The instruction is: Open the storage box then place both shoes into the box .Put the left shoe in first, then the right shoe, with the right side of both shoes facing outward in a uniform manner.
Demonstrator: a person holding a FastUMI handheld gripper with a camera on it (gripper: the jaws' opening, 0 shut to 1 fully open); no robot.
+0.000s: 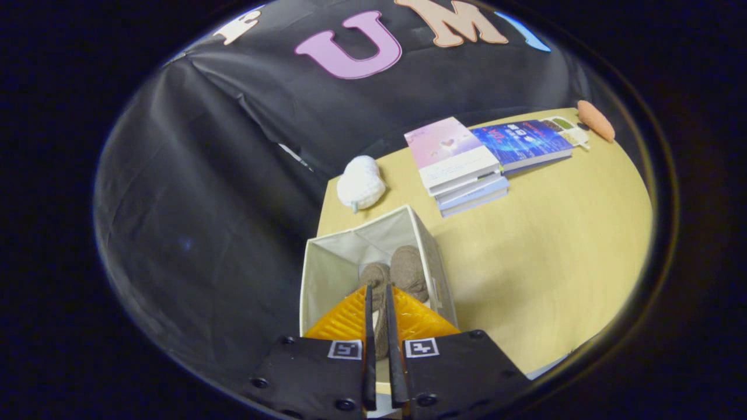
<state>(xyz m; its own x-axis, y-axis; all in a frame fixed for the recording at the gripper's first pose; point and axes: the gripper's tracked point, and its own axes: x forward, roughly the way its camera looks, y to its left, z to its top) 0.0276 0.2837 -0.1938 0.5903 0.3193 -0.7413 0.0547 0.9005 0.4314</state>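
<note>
Storage box, fabric, open-topped on tabletop, holds two brown felt shoes side by side; fingers nearly closed, pinching one shoe's upper.

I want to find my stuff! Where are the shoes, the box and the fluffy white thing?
shoes (407, 269): gripper view, rounded end.
box (327, 265): gripper view, inner wall.
fluffy white thing (360, 183): gripper view, its middle.

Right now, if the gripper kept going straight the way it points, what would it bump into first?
Probably the shoes in the open box. The gripper is nearly shut with a brown shoe part in its gap; whether it presses is unclear.
</note>
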